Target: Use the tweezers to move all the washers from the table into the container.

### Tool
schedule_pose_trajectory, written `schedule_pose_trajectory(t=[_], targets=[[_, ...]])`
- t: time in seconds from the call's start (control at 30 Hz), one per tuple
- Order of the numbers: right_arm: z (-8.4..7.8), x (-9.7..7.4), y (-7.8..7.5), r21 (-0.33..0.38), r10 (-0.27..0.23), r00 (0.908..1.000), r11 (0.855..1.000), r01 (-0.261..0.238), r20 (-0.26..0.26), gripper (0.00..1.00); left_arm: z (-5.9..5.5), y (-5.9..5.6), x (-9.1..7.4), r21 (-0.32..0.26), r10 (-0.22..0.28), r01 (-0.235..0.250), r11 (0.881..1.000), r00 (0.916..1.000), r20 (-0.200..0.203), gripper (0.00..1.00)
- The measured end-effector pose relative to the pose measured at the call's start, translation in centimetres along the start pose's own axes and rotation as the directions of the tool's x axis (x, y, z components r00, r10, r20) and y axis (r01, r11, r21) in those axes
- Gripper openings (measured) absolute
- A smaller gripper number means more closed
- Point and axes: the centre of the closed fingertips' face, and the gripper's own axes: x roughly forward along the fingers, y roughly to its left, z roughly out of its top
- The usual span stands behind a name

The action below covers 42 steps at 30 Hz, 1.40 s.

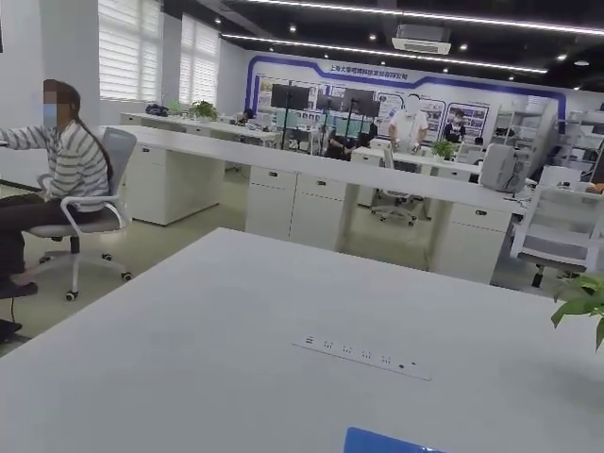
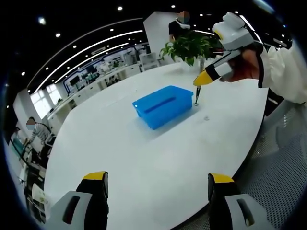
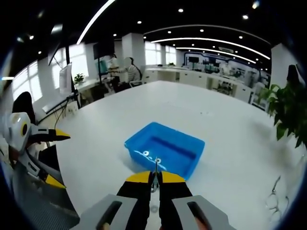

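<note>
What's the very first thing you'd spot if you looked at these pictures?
The bright blue container jumps out, sitting in the middle of the big white table. Right next to it, the right gripper pinches thin tweezers, their tip close to the container's edge. The left gripper sits nearer the table's edge, jaws wide apart.

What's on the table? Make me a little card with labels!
table: white workbench
container: blue open tray, mid-table
right gripper: shut on tweezers, tips pointing down by the container
left gripper: open, holding nothing
washer: one tiny speck on the table near the tweezers, probably a washer
plant: green, beyond the container
</note>
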Motion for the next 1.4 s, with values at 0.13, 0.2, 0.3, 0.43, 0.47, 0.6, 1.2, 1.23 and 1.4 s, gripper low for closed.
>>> schedule_pose_trajectory(t=[0.13, 0.2, 0.3, 0.43, 0.47, 0.6, 1.2, 1.23, 1.4], targets=[[0.6, 0.1, -0.1, 0.004, 0.003, 1.0000, 1.000, -0.003, -0.007, 0.01, 0.0, 0.1, 0.0, 0.002, 0.005, -0.005, 1.000, 1.0000, -0.001, 0.88], [0.8, 0.1, -0.1, 0.014, 0.006, 1.0000, 1.000, -0.006, -0.005, 0.01, 0.0, 0.0, 0.0, 0.004, 0.004, -0.004, 1.000, 1.0000, -0.002, 0.88], [1.1, 0.1, -0.2, 0.010, 0.006, 1.0000, 1.000, -0.006, -0.001, 0.01, 0.0, 0.0, -0.1, 0.011, 0.007, -0.007, 1.000, 1.0000, -0.001, 0.88], [1.6, 0.1, -0.4, 0.002, 0.010, 0.9999, 1.000, -0.010, 0.003, 0.01, 0.1, 0.1, -0.1, 0.005, 0.008, -0.008, 1.000, 1.0000, 0.000, 0.88], [1.7, 0.1, -0.5, 0.000, 0.010, 0.9999, 1.000, -0.010, 0.005, 0.01, 0.0, 0.1, -0.1, 0.005, 0.009, -0.009, 1.000, 1.0000, -0.001, 0.88], [2.2, 0.1, -0.7, -0.013, 0.007, 0.9999, 1.000, -0.007, 0.009, 0.01, 0.0, 0.1, -0.1, 0.007, 0.014, -0.014, 1.000, 0.9999, -0.002, 0.88], [3.8, 1.6, -1.6, -0.004, -0.002, 0.9997, 1.000, 0.002, 0.026, 0.01, -0.2, 0.1, 0.0, 0.010, 0.014, -0.014, 1.000, 0.9998, -0.012, 0.88], [3.8, 1.7, -1.7, -0.005, -0.001, 0.9997, 1.000, 0.001, 0.025, 0.01, -0.2, 0.1, 0.0, 0.008, 0.014, -0.014, 1.000, 0.9998, -0.013, 0.88], [3.9, 2.4, -1.8, -0.015, 0.000, 0.9999, 1.000, 0.001, 0.016, 0.01, -0.3, 0.2, 0.0, 0.003, 0.015, -0.015, 1.000, 0.9997, -0.017, 0.88]])
